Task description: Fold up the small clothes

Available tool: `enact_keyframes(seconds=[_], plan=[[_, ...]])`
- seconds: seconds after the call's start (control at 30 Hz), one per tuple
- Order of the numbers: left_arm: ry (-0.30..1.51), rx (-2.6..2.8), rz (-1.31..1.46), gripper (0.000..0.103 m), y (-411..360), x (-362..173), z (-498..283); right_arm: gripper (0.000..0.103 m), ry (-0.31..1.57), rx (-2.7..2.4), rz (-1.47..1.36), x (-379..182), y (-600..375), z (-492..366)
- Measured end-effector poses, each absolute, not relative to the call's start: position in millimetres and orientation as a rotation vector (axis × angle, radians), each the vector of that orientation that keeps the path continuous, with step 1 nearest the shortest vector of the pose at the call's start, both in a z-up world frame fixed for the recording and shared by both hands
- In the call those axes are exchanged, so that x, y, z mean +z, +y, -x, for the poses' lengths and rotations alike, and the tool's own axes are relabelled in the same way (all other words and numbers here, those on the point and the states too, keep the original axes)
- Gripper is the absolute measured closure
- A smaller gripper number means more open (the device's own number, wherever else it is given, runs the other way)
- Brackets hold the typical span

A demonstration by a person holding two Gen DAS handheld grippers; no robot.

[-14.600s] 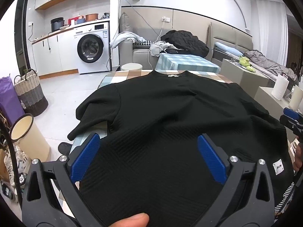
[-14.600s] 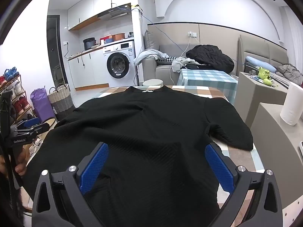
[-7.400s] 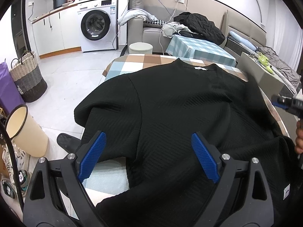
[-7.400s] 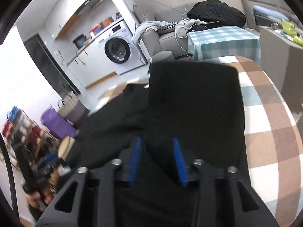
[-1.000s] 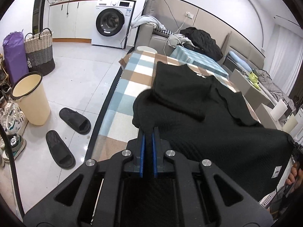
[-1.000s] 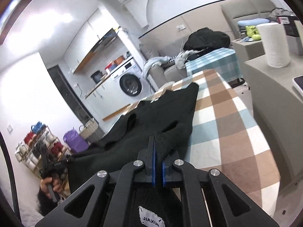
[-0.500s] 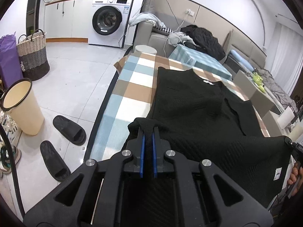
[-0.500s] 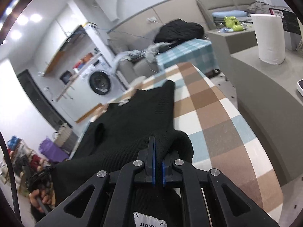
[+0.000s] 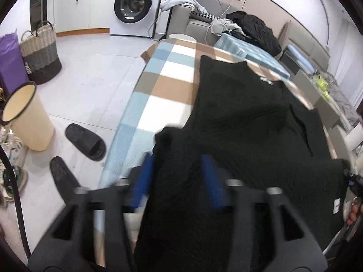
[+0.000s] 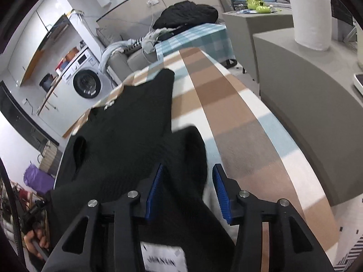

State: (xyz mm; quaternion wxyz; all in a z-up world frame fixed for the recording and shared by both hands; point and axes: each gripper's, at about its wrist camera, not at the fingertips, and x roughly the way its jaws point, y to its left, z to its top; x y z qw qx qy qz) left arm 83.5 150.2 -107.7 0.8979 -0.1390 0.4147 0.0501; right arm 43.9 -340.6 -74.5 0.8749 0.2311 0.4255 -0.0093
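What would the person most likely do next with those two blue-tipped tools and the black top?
Probably draw both tools back off the cloth. The left tool and right tool have their jaws opening, and the bottom edge of the black top lies loose between them, draped up over the garment on the checked table. The fold looks laid; backing away would avoid dragging it.

- My black knit top lies lengthwise on the checked tablecloth, sides folded inward.
- Its near hem bunches up, seemingly lifted off that cloth.
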Motion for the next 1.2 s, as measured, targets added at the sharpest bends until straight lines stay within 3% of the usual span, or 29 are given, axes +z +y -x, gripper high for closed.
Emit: enact_keyframes(seconds=[0.37, 0.4, 0.43, 0.47, 0.5, 0.63, 1.07, 1.2], plan=[[0.91, 0.074, 0.346, 0.043, 150, -122, -108, 0.055, 0.931, 0.043, -0.483, -89, -322, -80], [0.906, 0.071, 0.353, 0.052, 150, -123, -111, 0.055, 0.932, 0.047, -0.474, -89, -319, -83], [0.902, 0.071, 0.361, 0.068, 151, -124, -113, 0.055, 0.927, 0.045, -0.464, -89, -317, -85], [0.894, 0.057, 0.373, 0.074, 151, -126, -115, 0.057, 0.923, 0.043, -0.453, -89, -315, -86], [0.891, 0.044, 0.38, 0.081, 151, -126, -116, 0.067, 0.919, 0.042, -0.431, -89, -312, -88], [0.886, 0.029, 0.321, 0.087, 141, -124, -117, 0.084, 0.912, 0.059, -0.403, -89, -308, -90], [0.908, 0.006, 0.293, 0.087, 131, -121, -66, 0.086, 0.961, 0.077, -0.389, -88, -317, -54], [0.903, 0.043, 0.314, 0.076, 141, -117, -51, 0.07, 0.959, 0.078, -0.41, -85, -326, -44]])
